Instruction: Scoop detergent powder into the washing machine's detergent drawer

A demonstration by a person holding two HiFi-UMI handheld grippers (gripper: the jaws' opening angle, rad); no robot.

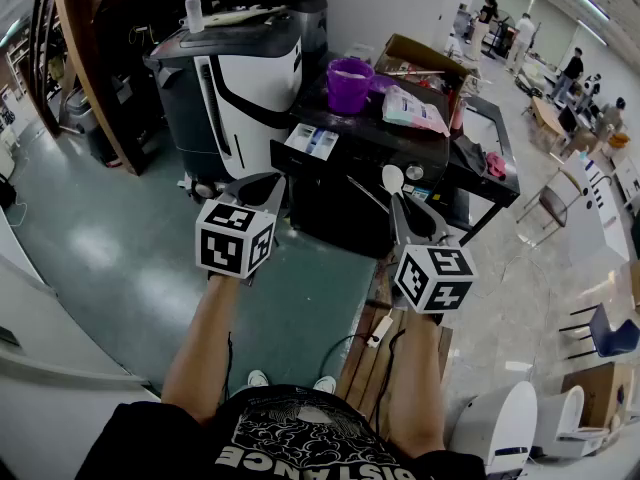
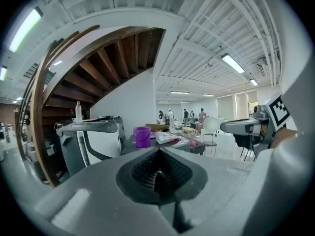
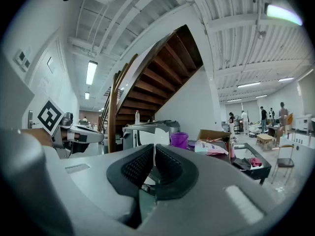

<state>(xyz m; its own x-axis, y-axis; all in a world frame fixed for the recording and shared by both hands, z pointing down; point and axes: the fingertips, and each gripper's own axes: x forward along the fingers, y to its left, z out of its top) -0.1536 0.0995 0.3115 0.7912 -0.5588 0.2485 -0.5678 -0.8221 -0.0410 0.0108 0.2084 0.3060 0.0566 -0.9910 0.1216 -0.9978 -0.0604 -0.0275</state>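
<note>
- Right gripper [image 1: 398,206]: clamped on a white spoon [image 1: 393,176], bowl up, in front of the washing machine [image 1: 400,146].
- Left gripper [image 1: 258,186]: jaws together, empty.
- Detergent drawer [image 1: 312,142]: pulled out at the machine's front; fill unclear.
- Purple tub [image 1: 348,85]: on the machine's top; contents unclear.
- Handling: likely dip there first and carry the spoon level.

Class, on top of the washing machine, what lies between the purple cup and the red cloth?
A detergent bag lies there, between the purple cup and the red cloth; the head view shows it.
</note>
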